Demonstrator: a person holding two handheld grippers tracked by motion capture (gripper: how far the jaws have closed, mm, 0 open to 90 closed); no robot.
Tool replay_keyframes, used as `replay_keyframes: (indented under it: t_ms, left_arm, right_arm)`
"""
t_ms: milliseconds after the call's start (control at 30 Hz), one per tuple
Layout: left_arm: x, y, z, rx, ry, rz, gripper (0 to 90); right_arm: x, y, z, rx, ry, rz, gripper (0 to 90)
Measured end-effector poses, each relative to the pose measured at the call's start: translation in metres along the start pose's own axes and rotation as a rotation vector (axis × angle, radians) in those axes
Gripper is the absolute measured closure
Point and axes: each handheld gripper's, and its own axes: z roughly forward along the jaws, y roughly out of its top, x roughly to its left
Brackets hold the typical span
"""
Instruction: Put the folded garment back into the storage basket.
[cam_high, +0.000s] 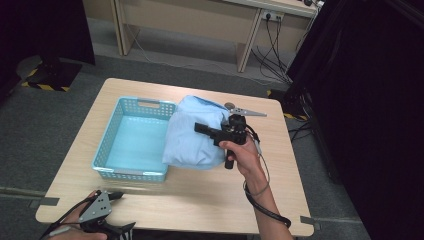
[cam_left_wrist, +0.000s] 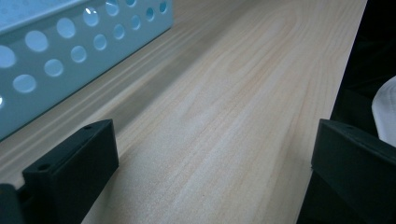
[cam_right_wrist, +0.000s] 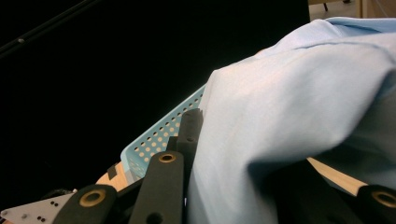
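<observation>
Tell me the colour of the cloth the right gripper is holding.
Light blue; the cloth shows best in the high view.

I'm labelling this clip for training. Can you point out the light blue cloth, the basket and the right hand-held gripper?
light blue cloth (cam_high: 192, 135): high view, middle of bundle.
basket (cam_high: 148, 103): high view, far rim by handle slot.
right hand-held gripper (cam_high: 200, 127): high view, jaw tips at the cloth.

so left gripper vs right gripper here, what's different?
The left gripper rests low at the table's near edge, jaws wide apart with nothing between them. The right gripper is raised beside the basket, shut on the light blue cloth. Both are black, hand-held two-jaw tools.
</observation>
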Motion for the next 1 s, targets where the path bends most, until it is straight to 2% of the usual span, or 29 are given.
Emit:
replay_keyframes:
  t_ms: [333, 1000]
  left_arm:
    - [0.0, 0.0, 0.0, -0.001, 0.0, 0.0, 0.0]
    - [0.0, 0.0, 0.0, 0.001, -0.001, 0.001, 0.0]
  right_arm:
    - [0.009, 0.009, 0.019, 0.013, 0.018, 0.003, 73.4]
    - [0.024, 0.015, 0.072, 0.057, 0.046, -0.005, 73.4]
